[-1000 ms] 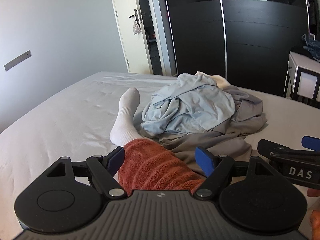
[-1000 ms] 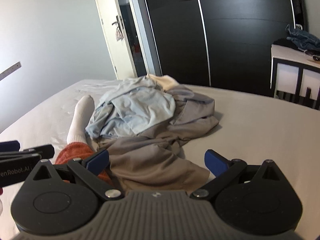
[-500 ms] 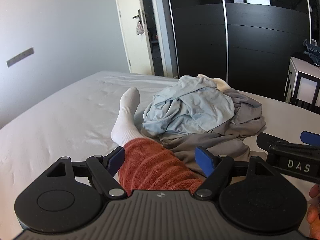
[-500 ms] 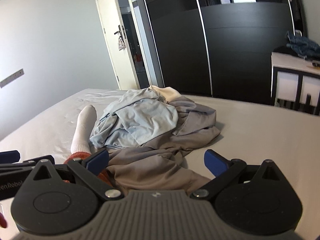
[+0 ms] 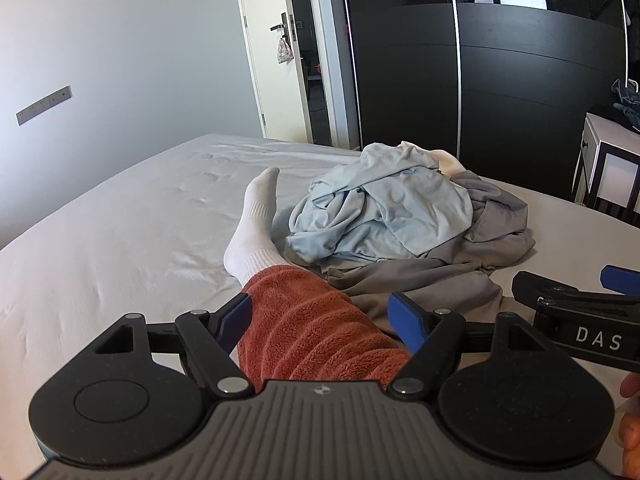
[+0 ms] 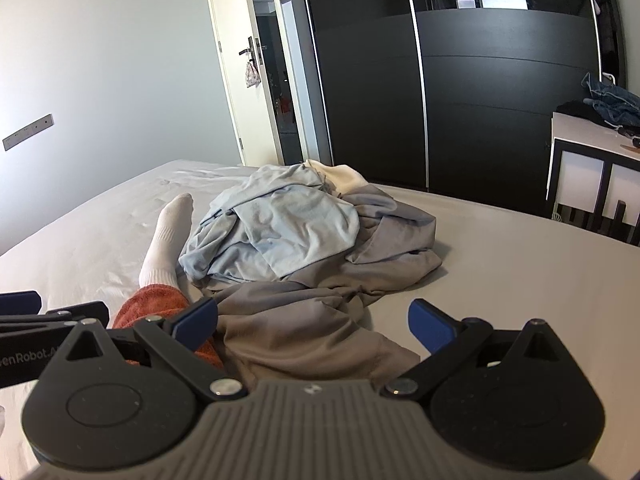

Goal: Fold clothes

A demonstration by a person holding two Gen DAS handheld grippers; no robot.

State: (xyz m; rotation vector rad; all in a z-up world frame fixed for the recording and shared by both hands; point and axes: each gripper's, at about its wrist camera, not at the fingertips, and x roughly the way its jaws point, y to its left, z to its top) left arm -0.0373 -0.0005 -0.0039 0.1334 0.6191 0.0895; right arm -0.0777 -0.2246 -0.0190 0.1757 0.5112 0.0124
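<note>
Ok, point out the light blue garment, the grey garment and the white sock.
light blue garment [image 5: 416, 204], left wrist view, its flat top panel
grey garment [image 6: 288, 320], right wrist view, near spread part
white sock [image 5: 256, 220], left wrist view, ribbed middle

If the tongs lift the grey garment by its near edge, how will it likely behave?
Probably floppy: the grey garment lies in soft creases. It likely drags the light blue garment piled on it. Thin fabric suggests it is light, possibly slippery.
</note>
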